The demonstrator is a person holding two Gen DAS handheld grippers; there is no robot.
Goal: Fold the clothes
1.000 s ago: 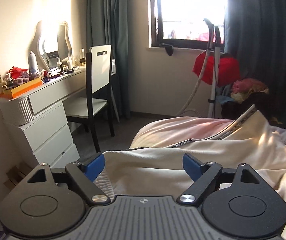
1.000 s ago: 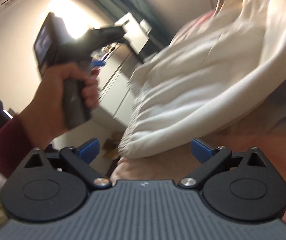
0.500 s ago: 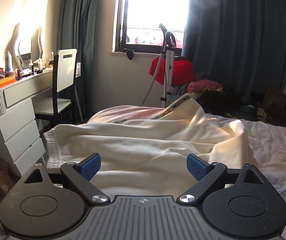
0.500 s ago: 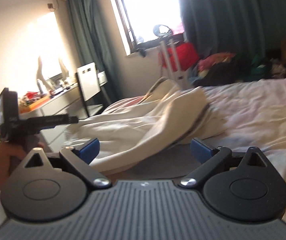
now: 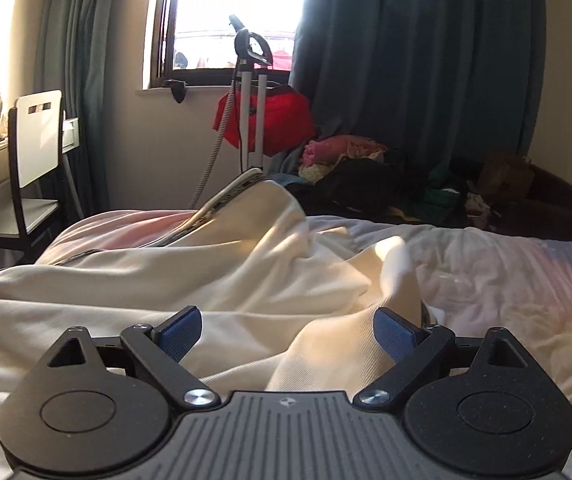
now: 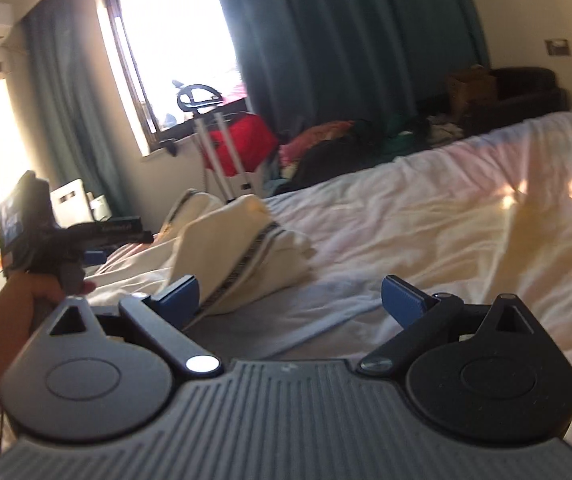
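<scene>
Both tongs are spread wide with nothing pinched. Through my left wrist camera, my left gripper point(image 5: 288, 332) hovers low over the cream garment point(image 5: 189, 280), its blue pads point(image 5: 179, 330) apart and a raised fold of the fabric lying between them at 6 o'clock; whether the pads touch the cloth I cannot tell. The garment sprawls crumpled across the bed point(image 5: 506, 280) from 9 o'clock to the centre, its dark-striped ribbed hem point(image 5: 225, 200) lifted toward 12 o'clock.

Through my right wrist camera, my right gripper point(image 6: 290, 294) is likewise released, jaws wide, above the pale bedsheet point(image 6: 426, 220). The garment point(image 6: 237, 256) lies heaped at 10 o'clock, its striped edge just beside the left blue pad point(image 6: 177, 294). My left hand point(image 6: 25, 296) grips the other tool's handle at 9 o'clock.

Beyond the bed, at 12 o'clock in the left view, stand a garment steamer point(image 5: 247, 92), a red cloth point(image 5: 277, 124) and dark green curtains point(image 5: 406, 60) beside a bright window point(image 5: 237, 12). A white-backed chair point(image 5: 33, 152) sits at 9 o'clock, a pile of clothes point(image 5: 366, 168) at 1 o'clock.
</scene>
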